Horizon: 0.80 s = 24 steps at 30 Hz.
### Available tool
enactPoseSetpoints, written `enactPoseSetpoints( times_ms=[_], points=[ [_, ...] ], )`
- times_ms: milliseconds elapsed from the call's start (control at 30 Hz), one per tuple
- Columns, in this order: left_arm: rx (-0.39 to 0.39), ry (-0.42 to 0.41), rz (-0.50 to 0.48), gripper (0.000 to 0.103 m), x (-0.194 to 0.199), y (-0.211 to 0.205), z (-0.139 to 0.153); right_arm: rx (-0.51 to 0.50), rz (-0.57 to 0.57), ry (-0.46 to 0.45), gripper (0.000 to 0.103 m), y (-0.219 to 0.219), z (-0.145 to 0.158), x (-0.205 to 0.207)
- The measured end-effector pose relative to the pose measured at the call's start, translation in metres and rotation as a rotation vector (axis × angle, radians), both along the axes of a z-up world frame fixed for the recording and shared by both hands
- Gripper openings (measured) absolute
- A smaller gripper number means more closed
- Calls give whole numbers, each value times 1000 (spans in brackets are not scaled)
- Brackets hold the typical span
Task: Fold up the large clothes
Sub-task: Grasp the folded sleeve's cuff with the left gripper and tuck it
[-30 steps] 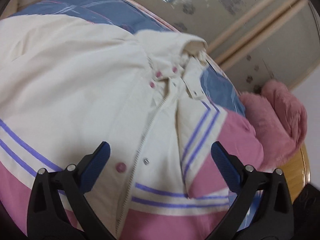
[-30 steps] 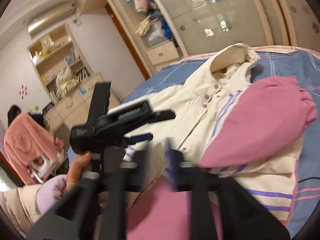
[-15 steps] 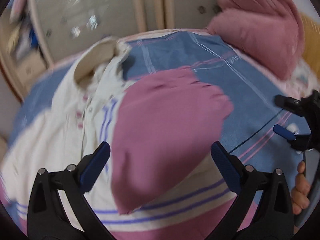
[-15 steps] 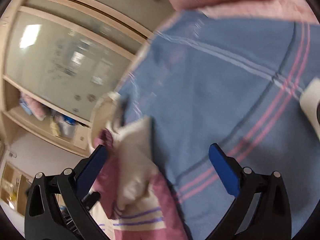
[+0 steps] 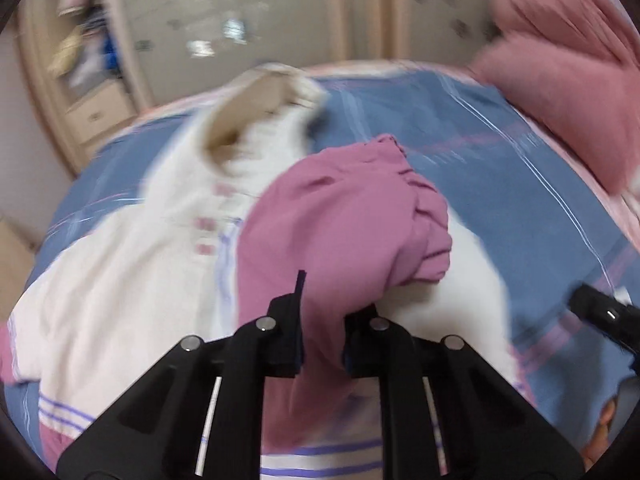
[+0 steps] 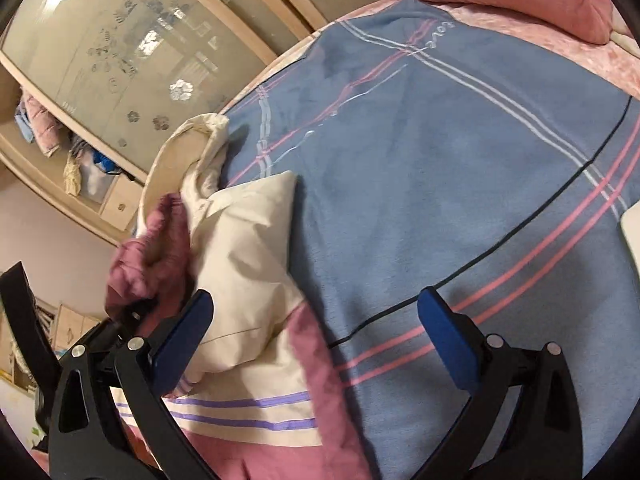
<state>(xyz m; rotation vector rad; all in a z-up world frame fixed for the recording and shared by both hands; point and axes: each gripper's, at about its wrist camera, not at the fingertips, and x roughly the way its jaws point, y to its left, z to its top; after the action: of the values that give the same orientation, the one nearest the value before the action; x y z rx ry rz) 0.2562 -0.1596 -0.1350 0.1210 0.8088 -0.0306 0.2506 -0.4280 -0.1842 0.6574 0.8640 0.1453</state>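
Note:
A cream jacket [image 5: 132, 280] with pink panels and purple stripes lies face up on the blue bedspread [image 5: 500, 184], its collar [image 5: 256, 108] at the far end. Its pink sleeve [image 5: 340, 232] is folded across the chest. My left gripper [image 5: 322, 320] is shut on that sleeve, with pink cloth bunched between the pads. The right wrist view shows the jacket [image 6: 248, 248] and the gripped sleeve [image 6: 148, 256] from its side. My right gripper [image 6: 315, 300] is open, low over the jacket's edge and the bedspread [image 6: 440, 160], with nothing gripped.
Pink pillows [image 5: 568, 80] lie at the far right of the bed. A wardrobe with frosted sliding doors [image 6: 120, 52] and open shelves stands beyond the bed. A white object [image 6: 632, 232] shows at the right edge. A hand [image 5: 604, 432] holds the right gripper.
My left gripper, wide open in the earlier frames, has shut on the pink sleeve. Both views have swung towards the jacket's right side, and the right gripper now sits lower by the jacket's edge.

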Motion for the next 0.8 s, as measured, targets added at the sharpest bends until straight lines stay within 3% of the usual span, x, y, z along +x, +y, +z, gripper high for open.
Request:
enactPoseSetpoints(
  times_ms=[67, 167, 233, 300, 433, 600, 767, 800],
  points=[
    [-34, -43, 97, 14, -4, 40, 7, -8, 29, -18, 102, 13, 2, -1],
    [-109, -25, 219, 17, -4, 100, 3, 23, 102, -21, 102, 37, 1, -1],
    [-120, 9, 286, 18, -1, 131, -7, 119, 175, -46, 102, 48, 1, -2],
    [-124, 25, 335, 21, -3, 155, -18, 281, 282, -86, 102, 67, 1, -4],
    [-131, 60, 370, 26, -13, 175, -33, 395, 449, -34, 102, 110, -18, 3],
    [-115, 73, 371, 26, -19, 172, -37, 306, 401, 103, 102, 124, -50, 16],
    [-113, 91, 379, 29, -15, 175, -43, 354, 151, -13, 100, 85, -49, 14],
    [-118, 102, 380, 29, -14, 176, -46, 336, 129, -30, 86, 78, -47, 14]
  ],
)
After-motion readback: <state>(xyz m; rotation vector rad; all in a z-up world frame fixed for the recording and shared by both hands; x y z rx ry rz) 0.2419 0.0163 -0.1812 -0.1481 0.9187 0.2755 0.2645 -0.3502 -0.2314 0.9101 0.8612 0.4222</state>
